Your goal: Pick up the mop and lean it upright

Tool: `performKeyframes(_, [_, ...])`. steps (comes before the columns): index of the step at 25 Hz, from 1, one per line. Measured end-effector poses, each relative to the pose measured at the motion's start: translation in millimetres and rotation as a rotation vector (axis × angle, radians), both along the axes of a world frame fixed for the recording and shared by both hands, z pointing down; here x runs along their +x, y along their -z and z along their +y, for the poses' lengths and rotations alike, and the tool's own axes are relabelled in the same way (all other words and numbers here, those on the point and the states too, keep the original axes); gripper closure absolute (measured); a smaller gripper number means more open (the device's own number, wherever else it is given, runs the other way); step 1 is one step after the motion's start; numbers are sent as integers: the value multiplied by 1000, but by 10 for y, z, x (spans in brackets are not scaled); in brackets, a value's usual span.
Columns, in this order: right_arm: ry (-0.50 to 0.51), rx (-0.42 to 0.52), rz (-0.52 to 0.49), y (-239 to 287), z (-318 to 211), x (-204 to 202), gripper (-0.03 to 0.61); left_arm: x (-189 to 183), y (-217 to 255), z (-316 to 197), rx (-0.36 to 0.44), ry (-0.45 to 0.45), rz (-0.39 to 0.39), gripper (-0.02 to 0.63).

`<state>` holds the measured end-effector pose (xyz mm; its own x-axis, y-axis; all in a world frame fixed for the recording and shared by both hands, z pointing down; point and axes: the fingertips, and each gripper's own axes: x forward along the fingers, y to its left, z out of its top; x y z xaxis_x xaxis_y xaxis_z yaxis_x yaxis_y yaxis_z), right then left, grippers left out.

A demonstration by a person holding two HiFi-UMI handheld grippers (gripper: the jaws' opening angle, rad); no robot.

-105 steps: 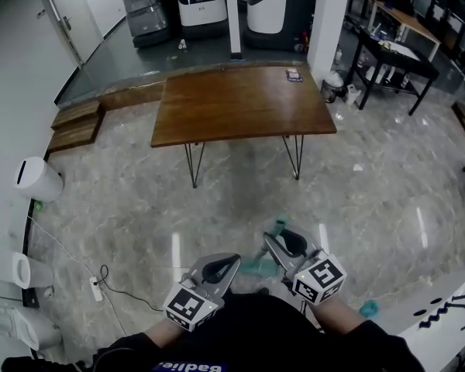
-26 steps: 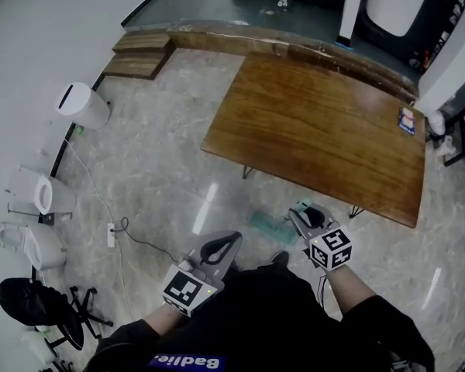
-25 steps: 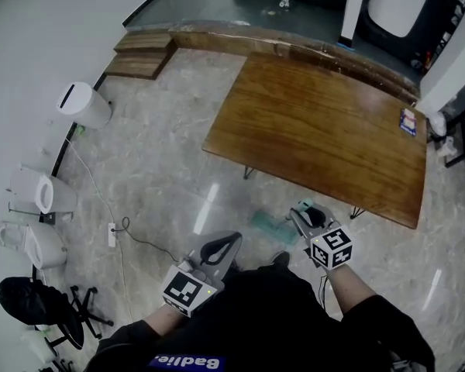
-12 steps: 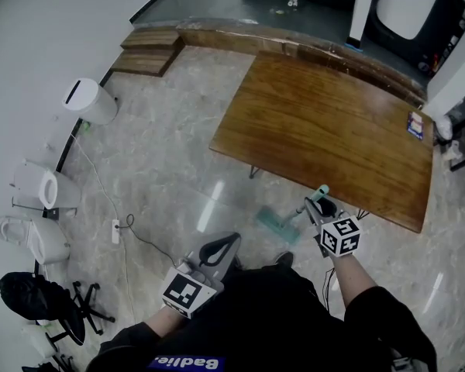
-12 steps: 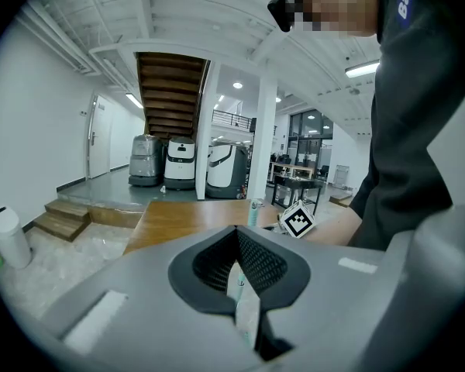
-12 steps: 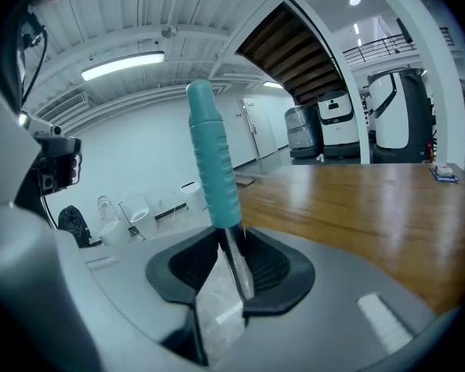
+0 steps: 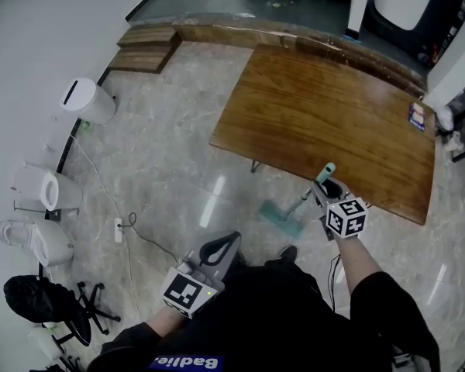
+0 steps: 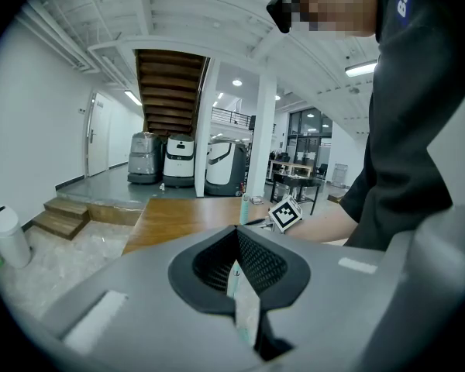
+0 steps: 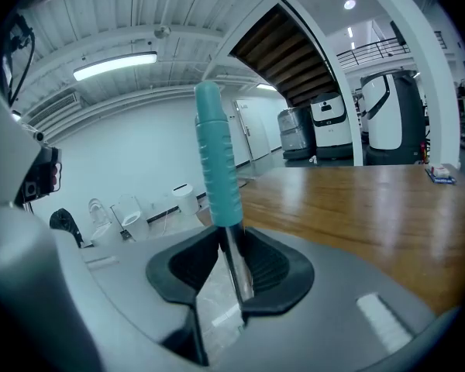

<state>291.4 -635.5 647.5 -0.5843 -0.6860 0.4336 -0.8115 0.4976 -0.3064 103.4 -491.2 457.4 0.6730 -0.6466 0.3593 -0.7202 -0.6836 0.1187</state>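
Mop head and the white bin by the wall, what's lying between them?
Nothing: the head view shows only bare floor between mop head and white bin.

Bright, even indoor light with faint shadows. A ceiling strip lamp (image 9: 115, 64) glows in the right gripper view. White streaks of glare lie on the glossy marble floor (image 7: 170, 153), a soft sheen on the wooden table (image 7: 325, 115). Fisheye bending and dark corners frame both gripper views. The right gripper (image 9: 231, 237) blurs near the lens, while the mop (image 9: 215, 161) grip is sharp.
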Motion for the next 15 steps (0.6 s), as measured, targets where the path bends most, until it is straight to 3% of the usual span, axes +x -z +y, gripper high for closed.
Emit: performKeyframes(15, [-71,-9,-10,-60,-360,140,468,-88,-19,35,-19,9,-5,595])
